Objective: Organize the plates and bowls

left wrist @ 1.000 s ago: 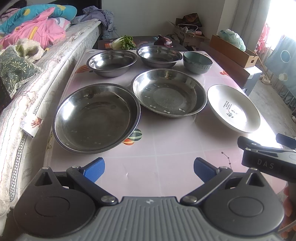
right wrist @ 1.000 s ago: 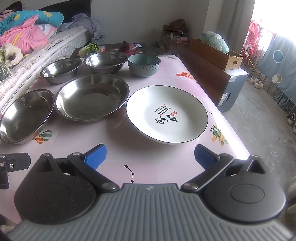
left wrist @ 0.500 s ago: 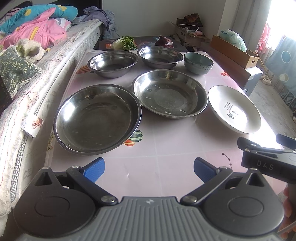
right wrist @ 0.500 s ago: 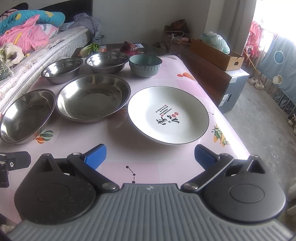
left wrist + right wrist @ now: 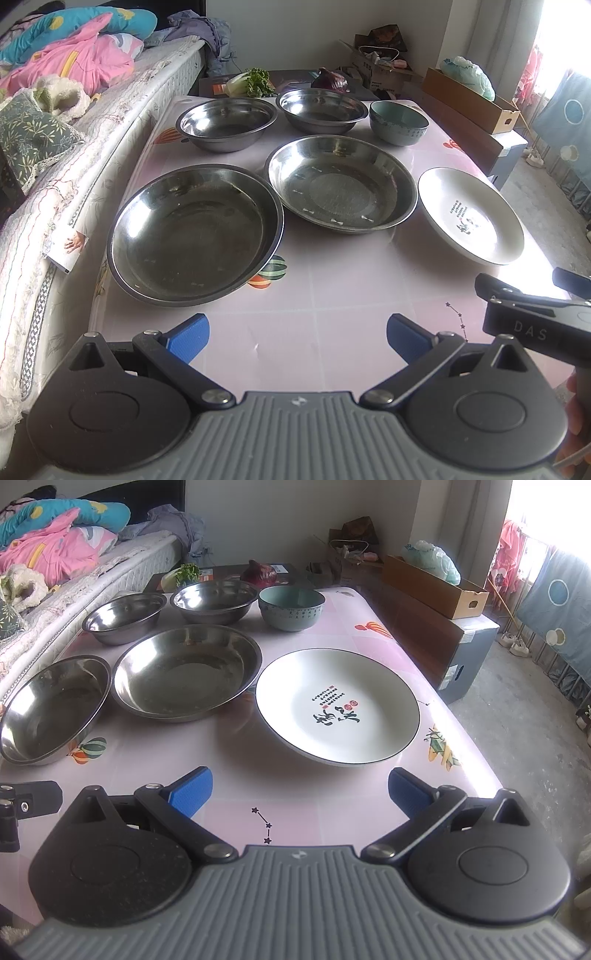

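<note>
White plate (image 5: 338, 705) bears black calligraphy; right gripper (image 5: 532, 325) marked "DAS".

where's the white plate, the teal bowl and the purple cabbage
white plate (image 5: 338, 709), right wrist view, on its flat centre by the writing
teal bowl (image 5: 291, 614), right wrist view, on its outer wall
purple cabbage (image 5: 330, 79), left wrist view, on its top

Pink patterned table (image 5: 332, 812), four steel dishes (image 5: 186, 672), teal bowl (image 5: 291, 607), white plate (image 5: 338, 705)
</note>
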`<state>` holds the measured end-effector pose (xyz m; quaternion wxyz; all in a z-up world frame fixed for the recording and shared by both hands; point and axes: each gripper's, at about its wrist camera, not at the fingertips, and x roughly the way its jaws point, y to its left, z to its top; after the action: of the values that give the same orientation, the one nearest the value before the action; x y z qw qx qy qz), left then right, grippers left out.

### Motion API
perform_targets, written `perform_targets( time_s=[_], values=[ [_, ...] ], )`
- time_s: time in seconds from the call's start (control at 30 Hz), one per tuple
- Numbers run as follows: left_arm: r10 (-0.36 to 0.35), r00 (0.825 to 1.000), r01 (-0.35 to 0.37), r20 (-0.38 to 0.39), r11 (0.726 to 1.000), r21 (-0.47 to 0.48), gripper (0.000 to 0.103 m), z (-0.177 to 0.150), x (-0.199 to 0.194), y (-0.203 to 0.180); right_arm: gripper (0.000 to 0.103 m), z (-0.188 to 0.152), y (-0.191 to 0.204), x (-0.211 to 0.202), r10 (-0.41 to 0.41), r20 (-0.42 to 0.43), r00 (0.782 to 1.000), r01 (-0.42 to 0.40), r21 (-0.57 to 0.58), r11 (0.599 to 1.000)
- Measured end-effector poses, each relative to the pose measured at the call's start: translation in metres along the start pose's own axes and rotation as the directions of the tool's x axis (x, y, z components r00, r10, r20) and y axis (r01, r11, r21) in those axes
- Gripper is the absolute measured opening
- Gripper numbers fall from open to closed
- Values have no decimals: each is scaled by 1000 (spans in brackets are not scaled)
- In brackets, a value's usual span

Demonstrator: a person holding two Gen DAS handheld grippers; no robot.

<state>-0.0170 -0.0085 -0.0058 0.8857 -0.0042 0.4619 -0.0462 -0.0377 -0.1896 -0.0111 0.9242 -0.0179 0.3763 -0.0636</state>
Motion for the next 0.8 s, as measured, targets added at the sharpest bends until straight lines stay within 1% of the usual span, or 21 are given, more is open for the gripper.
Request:
perform_targets(
  time_s=[0.53,0.67,0.8],
  values=[
    [11,1000,-11,2,1000,2,103,-2,1,2,102,-3,-1,6,1,-7,1000,-1,3,1000],
    [29,999,-30,34,1000,5,103,5,-3,6,102,-5,1,12,6,-7,1000,-6,-15,1000],
    [70,993,-71,93,997,4,103,22,-10,17,102,-2,2,21,17,-3,1000,-17,-47,999]
  ],
)
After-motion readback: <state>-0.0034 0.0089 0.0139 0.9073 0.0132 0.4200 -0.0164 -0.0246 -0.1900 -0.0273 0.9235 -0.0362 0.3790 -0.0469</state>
